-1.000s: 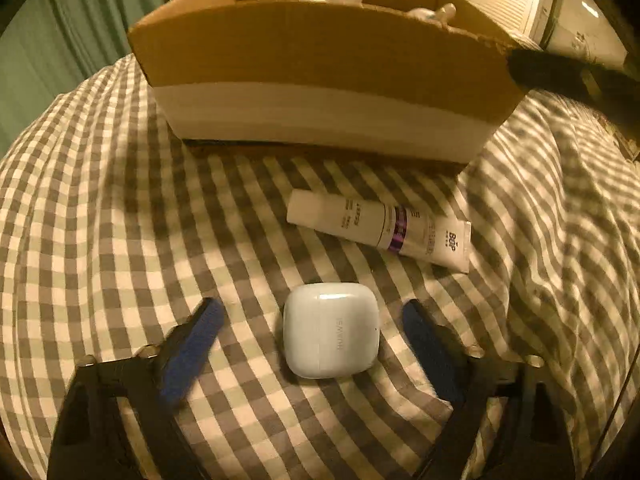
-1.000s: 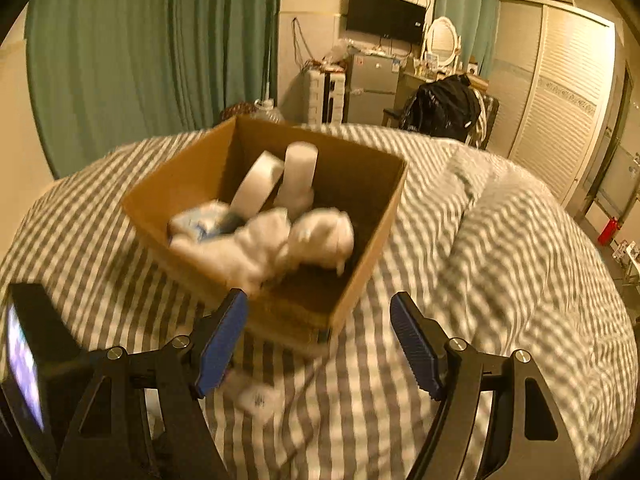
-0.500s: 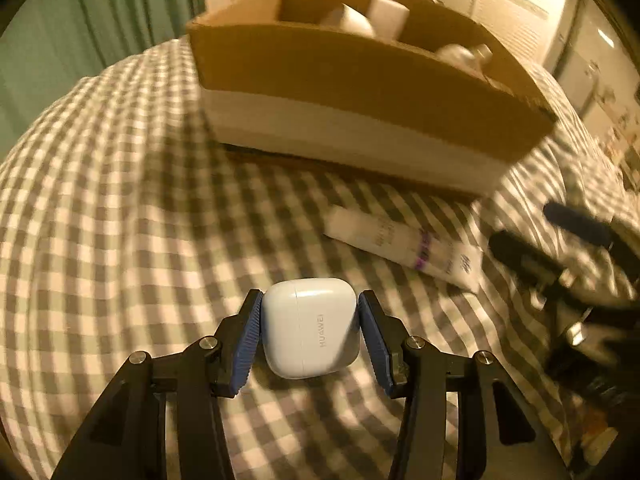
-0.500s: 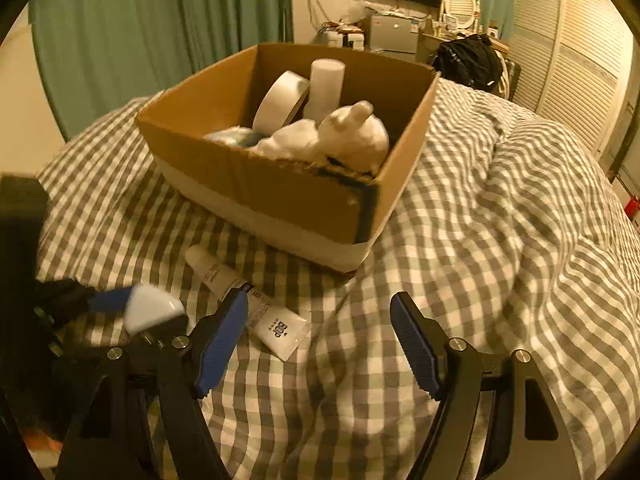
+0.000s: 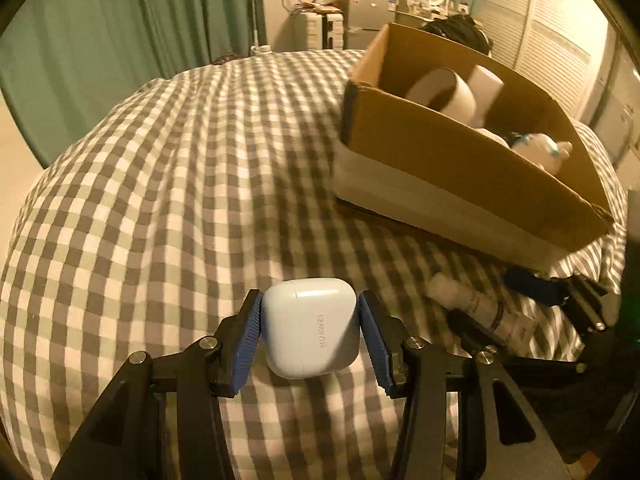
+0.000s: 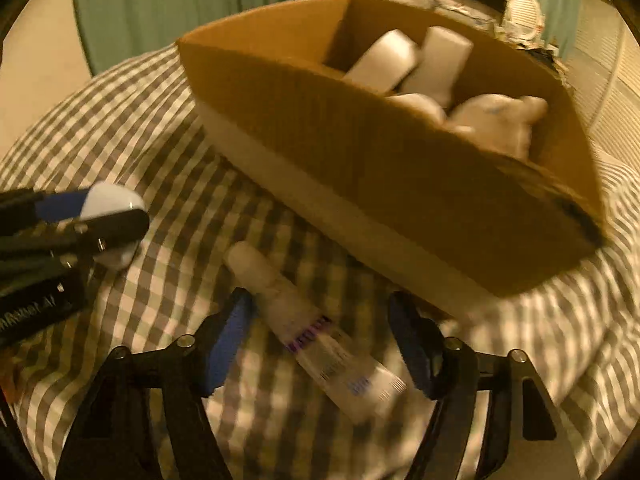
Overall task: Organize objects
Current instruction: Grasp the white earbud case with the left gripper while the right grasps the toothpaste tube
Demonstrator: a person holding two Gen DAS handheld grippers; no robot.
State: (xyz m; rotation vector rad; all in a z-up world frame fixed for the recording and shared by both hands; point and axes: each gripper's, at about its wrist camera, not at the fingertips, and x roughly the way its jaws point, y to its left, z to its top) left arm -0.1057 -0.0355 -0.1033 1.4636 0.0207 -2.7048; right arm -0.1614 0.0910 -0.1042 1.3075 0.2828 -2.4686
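Note:
My left gripper (image 5: 310,330) is shut on a white earbud case (image 5: 310,332) and holds it above the checked bedspread. It also shows at the left of the right wrist view (image 6: 112,204). My right gripper (image 6: 320,324) is open, its fingers on either side of a white tube (image 6: 316,332) that lies on the bedspread; the tube also shows in the left wrist view (image 5: 480,308). A cardboard box (image 5: 440,184) with several white items stands on the bed behind (image 6: 380,168).
The checked bedspread (image 5: 160,200) spreads wide to the left of the box. Green curtains (image 5: 100,40), luggage and a wardrobe stand beyond the bed. The right gripper's arm (image 5: 560,292) is close beside the left gripper.
My left gripper closed on the earbud case and lifted it, swinging left. My right gripper came down from over the box to straddle the tube.

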